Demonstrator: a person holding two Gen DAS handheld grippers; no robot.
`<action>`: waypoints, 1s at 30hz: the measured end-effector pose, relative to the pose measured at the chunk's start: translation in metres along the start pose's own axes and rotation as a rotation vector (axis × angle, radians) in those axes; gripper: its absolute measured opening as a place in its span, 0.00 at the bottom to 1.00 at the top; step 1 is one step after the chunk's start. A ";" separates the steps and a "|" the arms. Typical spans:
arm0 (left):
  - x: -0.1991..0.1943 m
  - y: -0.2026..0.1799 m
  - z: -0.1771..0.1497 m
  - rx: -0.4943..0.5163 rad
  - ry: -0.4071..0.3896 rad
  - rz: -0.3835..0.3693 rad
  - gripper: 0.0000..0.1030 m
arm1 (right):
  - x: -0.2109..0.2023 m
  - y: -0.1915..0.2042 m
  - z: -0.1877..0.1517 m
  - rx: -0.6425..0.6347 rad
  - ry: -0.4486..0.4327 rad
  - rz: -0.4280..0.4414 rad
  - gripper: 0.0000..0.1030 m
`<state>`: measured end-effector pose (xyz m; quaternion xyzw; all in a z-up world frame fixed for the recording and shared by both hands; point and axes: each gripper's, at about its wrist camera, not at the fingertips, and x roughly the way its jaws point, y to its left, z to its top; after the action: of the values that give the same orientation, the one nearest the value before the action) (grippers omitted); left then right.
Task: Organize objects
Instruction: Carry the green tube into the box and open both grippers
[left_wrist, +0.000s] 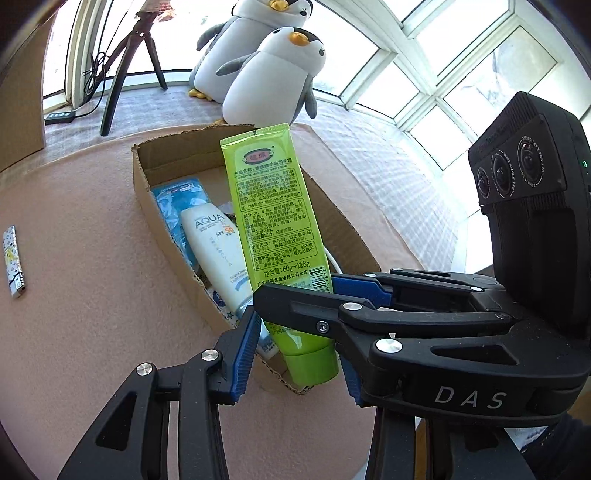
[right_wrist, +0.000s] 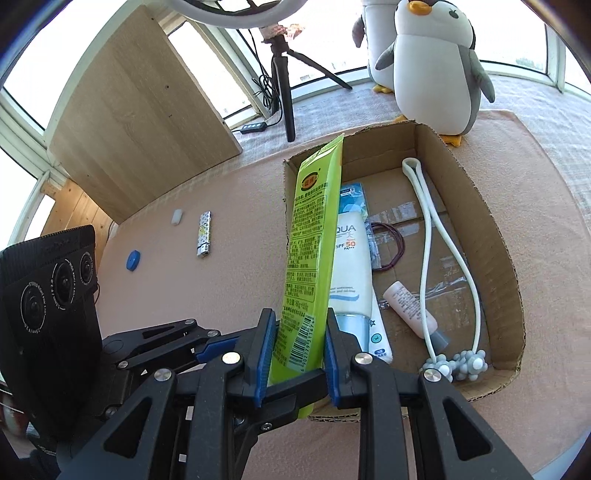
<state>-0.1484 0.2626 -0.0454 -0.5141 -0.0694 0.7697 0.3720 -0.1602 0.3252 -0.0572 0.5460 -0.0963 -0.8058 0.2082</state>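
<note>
Mid-placement: right gripper (right_wrist: 295, 360) pinching the green hand cream tube (right_wrist: 308, 254) near its cap end, held upright over the near edge of the cardboard box (right_wrist: 496, 236), beside the sunscreen bottle (right_wrist: 352, 266) lying inside. Left gripper (left_wrist: 299, 350) with jaws spread around the tube's cap, not touching. Next, probably: lower, lay flat, release. Lighter (right_wrist: 204, 240) waiting on the worktop (right_wrist: 184, 295).

- green tube (left_wrist: 275, 221) upright, cap end down, over the cardboard box (left_wrist: 343, 221)
- right tongs (left_wrist: 325, 291) come in from the right, blue pads clamped on the tube's lower part
- left tongs (left_wrist: 295, 369) spread wide, tube's cap between the pads, not pinched
- white AQUA bottle (left_wrist: 214, 254) and blue packet (left_wrist: 173, 206) lie in box
- patterned lighter (left_wrist: 13, 262) on pink counter (left_wrist: 92, 295), far left
- two plush penguins (left_wrist: 273, 74) behind box
</note>
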 end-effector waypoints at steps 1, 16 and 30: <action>0.005 -0.003 0.003 0.004 0.003 -0.001 0.43 | -0.001 -0.005 0.002 0.006 -0.001 -0.004 0.22; 0.026 -0.010 0.007 0.040 -0.005 0.051 0.65 | -0.012 -0.030 0.004 0.012 -0.058 -0.078 0.62; -0.052 0.057 0.012 -0.052 -0.085 0.172 0.65 | -0.008 0.006 0.017 -0.047 -0.090 -0.082 0.62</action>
<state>-0.1769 0.1920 -0.0296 -0.4945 -0.0608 0.8179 0.2879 -0.1721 0.3225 -0.0412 0.5077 -0.0641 -0.8394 0.1833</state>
